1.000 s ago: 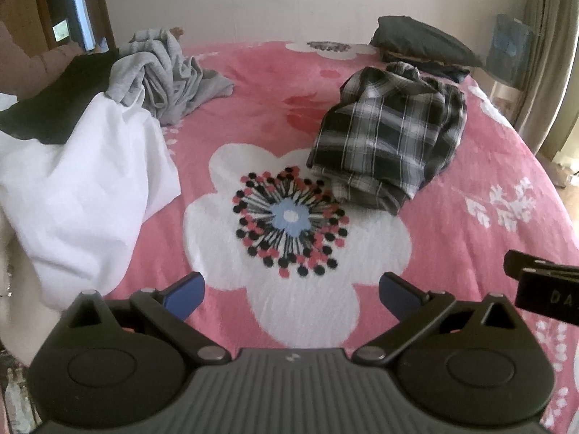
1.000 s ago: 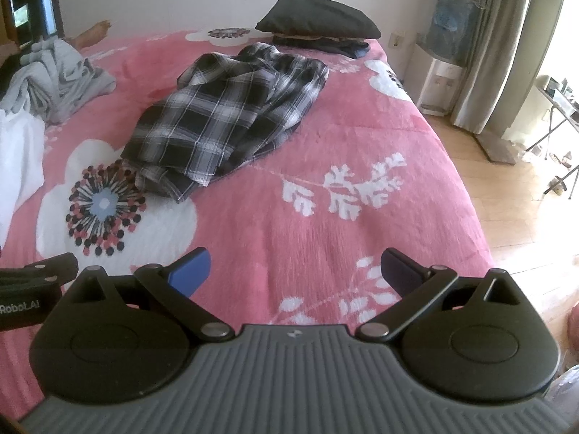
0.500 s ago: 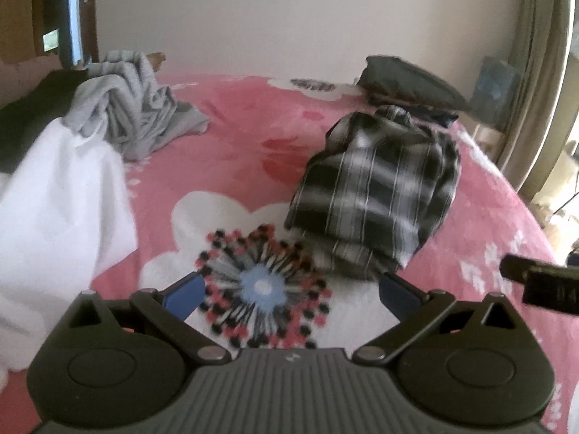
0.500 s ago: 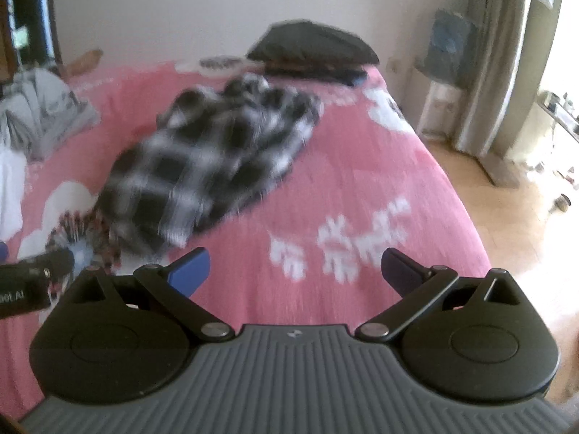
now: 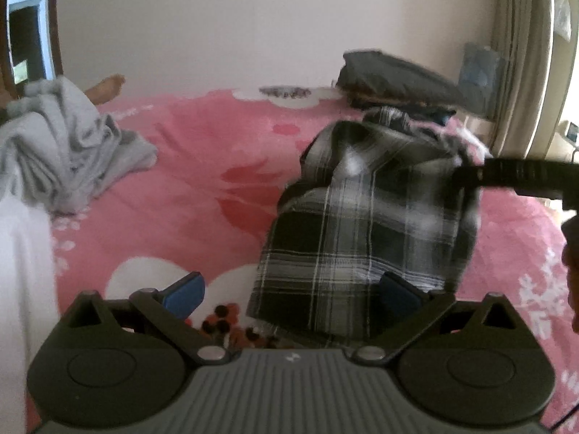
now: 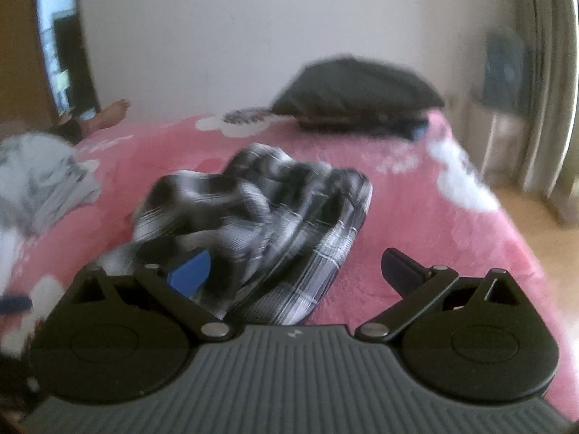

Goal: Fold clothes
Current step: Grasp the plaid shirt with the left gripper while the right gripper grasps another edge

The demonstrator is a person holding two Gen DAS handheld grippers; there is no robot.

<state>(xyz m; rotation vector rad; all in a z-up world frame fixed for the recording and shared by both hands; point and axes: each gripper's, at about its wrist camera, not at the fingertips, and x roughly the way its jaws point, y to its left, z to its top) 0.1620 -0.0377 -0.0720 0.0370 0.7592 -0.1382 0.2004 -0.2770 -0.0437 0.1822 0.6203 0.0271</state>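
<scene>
Hovering low over a pink floral bedspread (image 5: 202, 195), the left tool (image 5: 291, 291) has its blue-tipped fingers (image 5: 184, 289) spread wide with nothing between them, the near edge of a crumpled black-and-white plaid shirt (image 5: 365, 224) lying just beyond and partly behind its right finger. In the right wrist view the right tool (image 6: 296, 271) is likewise wide open and empty-handed, its left finger over the blurred plaid shirt (image 6: 275, 217) and its right finger over bare bedspread (image 6: 416, 217); whether either finger touches the cloth cannot be told. The right tool also juts into the left wrist view as a dark bar (image 5: 514, 175) crossing the far right side of the shirt. The shirt sits in a heap near the middle of the bed. To the left, well apart from it, lies a rumpled grey garment (image 5: 68, 152), with a white garment (image 5: 25, 271) nearer at the frame's left edge. At the head of the bed a dark pillow (image 5: 394, 79) rests against a pale wall (image 5: 235, 25), beside a person's bare foot (image 5: 106, 88) at the far left corner. A curtain (image 5: 521, 54) hangs at right, and wooden floor (image 6: 535, 224) shows past the bed's right side.
</scene>
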